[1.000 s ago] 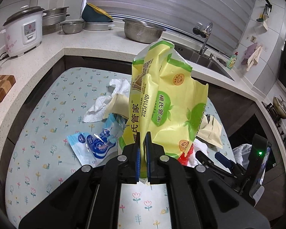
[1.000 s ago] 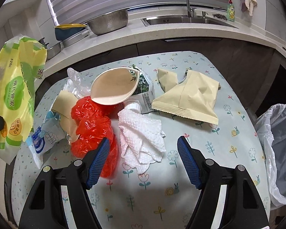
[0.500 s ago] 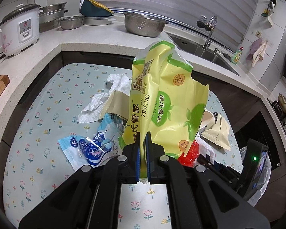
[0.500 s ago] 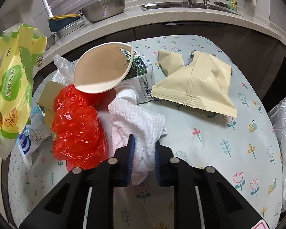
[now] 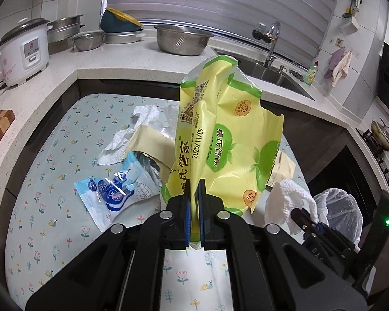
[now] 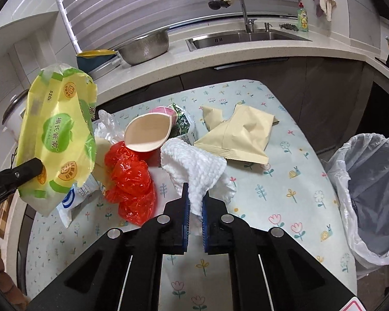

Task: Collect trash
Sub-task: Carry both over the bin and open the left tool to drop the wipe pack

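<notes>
My left gripper [image 5: 194, 202] is clamped on the bottom edge of the yellow bag [image 5: 220, 140], which stands upright in the air above the desk [image 5: 51, 181]; from the right wrist view I see the same bag [image 6: 57, 140] hanging off to the left, clear of the cloth-covered top. My right gripper [image 6: 195, 207] is pinched on a corner of the white towel [image 6: 194, 168], and the towel is lifted, drooping from the fingers; in the left view it [image 5: 285, 202] shows just beside the yellow bag. On the desk I see the red bag [image 6: 129, 178] left of the towel, a pale paper bowl [image 6: 147, 132] tilted against it, a green carton [image 6: 184, 124] behind, and the tan pouch [image 6: 238, 137] to the right. A blue wrapper [image 5: 111, 194] and a crumpled tissue [image 5: 132, 132] lie on the left part of the desk. The bin [image 6: 370, 194], lined with a white bag, stands just off the desk's right edge.
</notes>
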A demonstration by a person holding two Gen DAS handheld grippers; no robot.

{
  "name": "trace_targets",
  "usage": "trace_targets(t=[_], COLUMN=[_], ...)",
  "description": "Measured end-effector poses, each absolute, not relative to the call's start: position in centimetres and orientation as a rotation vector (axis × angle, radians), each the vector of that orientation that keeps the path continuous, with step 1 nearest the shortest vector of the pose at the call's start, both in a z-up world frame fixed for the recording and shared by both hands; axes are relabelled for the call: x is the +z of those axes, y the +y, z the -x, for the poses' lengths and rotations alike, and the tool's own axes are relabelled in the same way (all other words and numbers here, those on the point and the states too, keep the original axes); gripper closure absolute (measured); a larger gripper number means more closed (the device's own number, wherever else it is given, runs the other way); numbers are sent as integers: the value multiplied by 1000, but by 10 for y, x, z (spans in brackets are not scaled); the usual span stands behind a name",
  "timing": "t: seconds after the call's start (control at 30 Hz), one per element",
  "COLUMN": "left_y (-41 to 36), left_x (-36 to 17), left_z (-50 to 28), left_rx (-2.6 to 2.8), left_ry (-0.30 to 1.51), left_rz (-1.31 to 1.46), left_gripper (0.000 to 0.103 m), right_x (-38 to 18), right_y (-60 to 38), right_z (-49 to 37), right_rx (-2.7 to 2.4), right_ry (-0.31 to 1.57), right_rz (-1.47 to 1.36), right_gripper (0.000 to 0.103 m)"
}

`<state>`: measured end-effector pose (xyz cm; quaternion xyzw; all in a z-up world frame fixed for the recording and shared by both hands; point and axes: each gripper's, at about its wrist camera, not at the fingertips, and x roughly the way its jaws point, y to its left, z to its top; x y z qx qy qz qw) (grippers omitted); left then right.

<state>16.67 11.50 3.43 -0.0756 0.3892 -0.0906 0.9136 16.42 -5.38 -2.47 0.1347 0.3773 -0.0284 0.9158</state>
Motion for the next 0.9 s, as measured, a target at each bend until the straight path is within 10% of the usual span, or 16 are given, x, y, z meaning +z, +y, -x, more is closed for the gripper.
trace_targets(t=[0.9], left_y=[-64], left_x=[55], left_z=[-99], left_rx=[-459], left_ry=[754], left_rz=[-54], left_gripper=[99], right_x=[10], right_y=[-185], right_z=[-46], right_rx=[-278], right_ry=[634], right_rz=[-381], right_gripper=[95])
